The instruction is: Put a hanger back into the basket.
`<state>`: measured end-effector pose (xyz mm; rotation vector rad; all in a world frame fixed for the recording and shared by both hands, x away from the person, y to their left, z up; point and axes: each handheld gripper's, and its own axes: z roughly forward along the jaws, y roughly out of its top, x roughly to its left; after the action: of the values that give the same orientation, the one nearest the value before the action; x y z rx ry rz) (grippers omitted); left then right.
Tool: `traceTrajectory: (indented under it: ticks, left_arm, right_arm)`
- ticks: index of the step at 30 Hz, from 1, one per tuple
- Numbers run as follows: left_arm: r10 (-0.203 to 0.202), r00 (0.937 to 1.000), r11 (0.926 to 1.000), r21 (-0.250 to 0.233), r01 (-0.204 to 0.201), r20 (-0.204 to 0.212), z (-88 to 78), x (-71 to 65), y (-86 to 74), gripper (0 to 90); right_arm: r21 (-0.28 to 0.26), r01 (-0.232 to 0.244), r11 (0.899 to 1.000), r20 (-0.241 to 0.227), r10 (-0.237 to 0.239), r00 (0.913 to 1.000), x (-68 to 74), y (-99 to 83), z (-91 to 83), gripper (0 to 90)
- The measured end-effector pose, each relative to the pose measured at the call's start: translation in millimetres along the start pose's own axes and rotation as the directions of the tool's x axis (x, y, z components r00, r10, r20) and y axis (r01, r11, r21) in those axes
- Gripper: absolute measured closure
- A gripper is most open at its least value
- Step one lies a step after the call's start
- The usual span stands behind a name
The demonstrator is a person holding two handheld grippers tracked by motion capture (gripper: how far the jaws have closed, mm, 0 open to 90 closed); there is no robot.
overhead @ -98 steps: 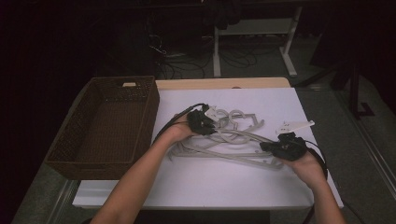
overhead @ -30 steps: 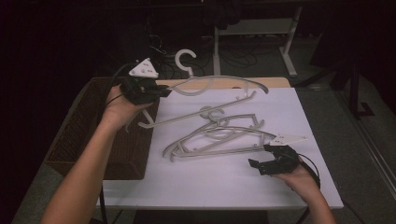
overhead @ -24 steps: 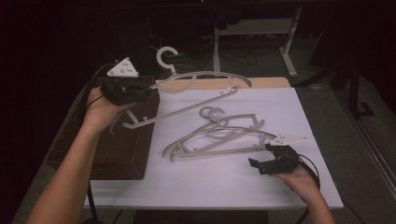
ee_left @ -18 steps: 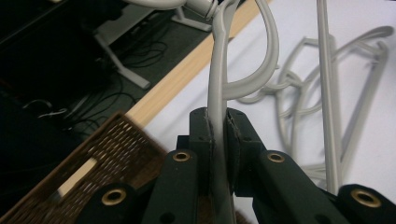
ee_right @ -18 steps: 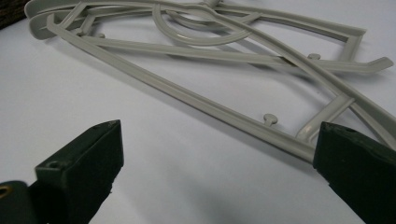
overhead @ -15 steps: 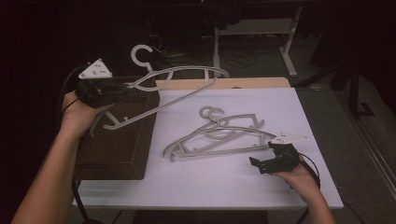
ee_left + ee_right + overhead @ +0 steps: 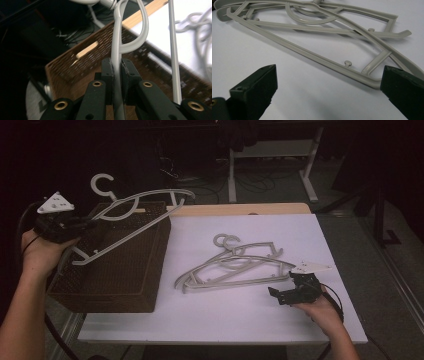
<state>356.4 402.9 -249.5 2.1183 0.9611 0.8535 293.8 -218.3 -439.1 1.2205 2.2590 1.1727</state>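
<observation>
My left gripper (image 7: 86, 223) is shut on a grey plastic hanger (image 7: 136, 201), which hangs in the air over the brown wicker basket (image 7: 106, 298) at the table's left end. In the left gripper view the jaws pinch the hanger's arm (image 7: 116, 40) just below its hook, above the basket's rim (image 7: 82, 59). Two more grey hangers (image 7: 234, 265) lie overlapped on the white table top (image 7: 240, 320). My right gripper (image 7: 278, 296) rests open on the table by their right ends. In the right gripper view its wide-apart jaws frame the nearest hanger (image 7: 317, 57), with nothing held.
A wooden strip (image 7: 240, 209) runs along the table's far edge. Beyond it, in the dark, stand white table legs (image 7: 232, 175) and loose cables on the floor. The person's forearms enter from the bottom left and bottom right.
My left gripper has lifted one hanger off the pile and carried it left, from above the table to above the basket. The right gripper has opened and barely moved.
</observation>
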Motion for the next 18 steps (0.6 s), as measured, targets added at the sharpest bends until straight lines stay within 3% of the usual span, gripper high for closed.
traceTrajectory:
  ticks: [9,18]
  left_arm:
    - [-0.035,0.9950,0.9955,0.084,0.043,-0.094,-5.4,27.6,-33.2,82.0]
    - [-0.048,0.9888,0.9865,0.148,0.069,-0.141,0.9,38.2,-54.5,82.0]
  right_arm:
    - [0.002,-0.002,1.000,0.007,0.002,1.0000,-1.2,-0.6,0.3,0.9]
    - [0.004,0.002,1.000,0.010,-0.002,0.9999,-1.3,-0.6,0.6,0.9]
